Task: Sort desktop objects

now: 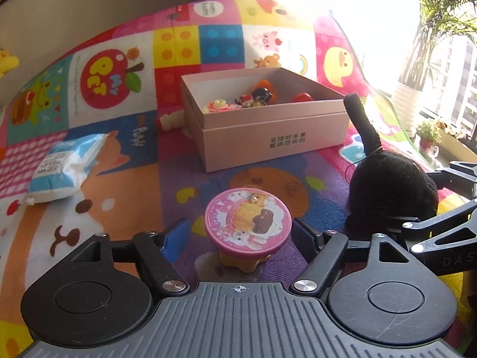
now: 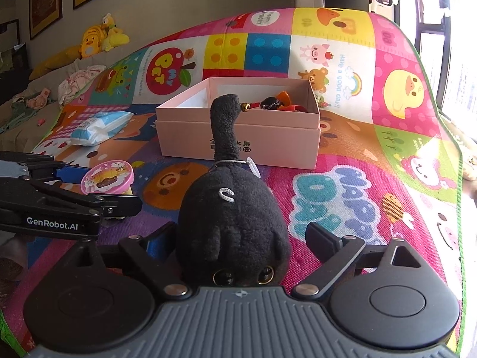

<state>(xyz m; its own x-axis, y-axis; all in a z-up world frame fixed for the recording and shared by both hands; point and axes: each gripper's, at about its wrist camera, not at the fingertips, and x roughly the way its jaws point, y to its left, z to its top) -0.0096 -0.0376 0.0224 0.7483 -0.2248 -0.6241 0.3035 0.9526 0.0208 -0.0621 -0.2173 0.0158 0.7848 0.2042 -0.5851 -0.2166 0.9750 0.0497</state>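
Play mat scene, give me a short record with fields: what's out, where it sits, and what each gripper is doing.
surface: colourful play mat
container: pink box, open, small toys inside
left gripper: jaws either side of the pink round-topped toy, gaps visible on both sides
right gripper: jaws open around the black plush cat, right pad clear of it
loose item: blue-and-white tissue pack, on the mat left of the box

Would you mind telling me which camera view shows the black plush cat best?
The right wrist view: the black plush cat fills the centre between that hand-held gripper's open fingers, showing eyes, back and raised tail. The left wrist view shows it only at the right edge, a dark shape with the tail up beside the pink box.
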